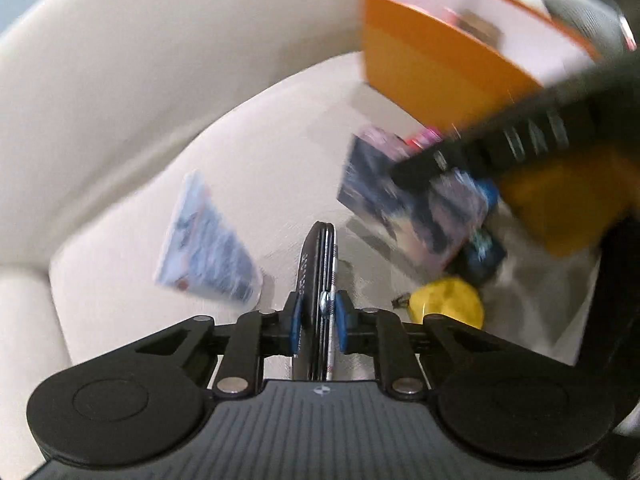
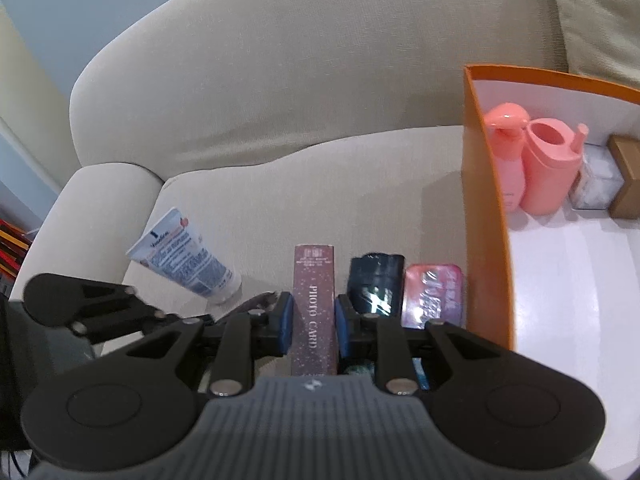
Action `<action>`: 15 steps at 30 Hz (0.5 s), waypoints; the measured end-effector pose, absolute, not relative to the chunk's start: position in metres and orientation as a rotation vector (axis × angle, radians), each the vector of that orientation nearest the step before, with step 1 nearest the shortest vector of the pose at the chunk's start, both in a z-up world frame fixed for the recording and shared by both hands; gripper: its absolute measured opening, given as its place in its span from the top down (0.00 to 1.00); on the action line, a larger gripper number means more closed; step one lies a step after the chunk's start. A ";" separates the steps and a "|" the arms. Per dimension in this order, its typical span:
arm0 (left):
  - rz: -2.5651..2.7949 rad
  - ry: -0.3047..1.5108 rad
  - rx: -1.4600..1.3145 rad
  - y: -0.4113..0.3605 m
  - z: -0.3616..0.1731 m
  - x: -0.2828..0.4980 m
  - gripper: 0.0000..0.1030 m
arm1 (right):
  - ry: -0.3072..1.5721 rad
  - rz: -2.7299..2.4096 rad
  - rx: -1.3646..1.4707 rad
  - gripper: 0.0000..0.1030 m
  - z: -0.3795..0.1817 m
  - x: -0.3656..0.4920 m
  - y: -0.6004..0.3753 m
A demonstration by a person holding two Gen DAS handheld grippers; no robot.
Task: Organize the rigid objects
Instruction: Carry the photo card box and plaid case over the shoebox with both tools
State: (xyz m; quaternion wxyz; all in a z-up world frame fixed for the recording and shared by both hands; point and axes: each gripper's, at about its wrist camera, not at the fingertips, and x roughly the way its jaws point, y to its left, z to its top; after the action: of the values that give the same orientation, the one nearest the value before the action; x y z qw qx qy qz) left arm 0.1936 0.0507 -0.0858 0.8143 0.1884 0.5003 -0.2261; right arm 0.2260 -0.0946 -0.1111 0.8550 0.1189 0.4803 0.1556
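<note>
Both tools are closed on something. At the lower centre of the left wrist view, the left tool (image 1: 318, 316) clamps a thin dark folding knife (image 1: 318, 264) edge-on. At the lower centre of the right wrist view, the right tool (image 2: 314, 318) grips a maroon photo card box (image 2: 314, 304) above the sofa seat (image 2: 320, 184). A white tube (image 2: 184, 258) lies at centre left, a dark jar (image 2: 374, 280) and pink tin (image 2: 434, 294) sit just right of the box, and the orange box (image 2: 480, 220) with pink bottles stands at right.

Domestic living room: beige fabric-upholstered sofa (image 2: 280, 80) with padded armrest (image 2: 100, 200), holding an orange cardboard storage box (image 2: 480, 200) and a white-blue cream tube (image 2: 184, 258).
</note>
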 end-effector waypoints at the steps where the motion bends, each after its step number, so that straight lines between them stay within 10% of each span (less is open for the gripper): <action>1: -0.464 1.092 0.352 0.055 -0.085 0.197 0.82 | 1.012 0.330 0.246 0.78 -0.112 0.228 -0.092; 15: -0.416 1.148 0.277 0.053 -0.091 0.223 0.76 | 1.073 0.391 0.191 0.75 -0.130 0.246 -0.065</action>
State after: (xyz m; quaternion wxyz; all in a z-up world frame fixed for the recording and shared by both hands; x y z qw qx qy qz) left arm 0.2227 0.0530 -0.0914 0.8103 0.1296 0.5372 -0.1949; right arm 0.2457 -0.0650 -0.1297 0.8370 0.0901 0.5071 0.1846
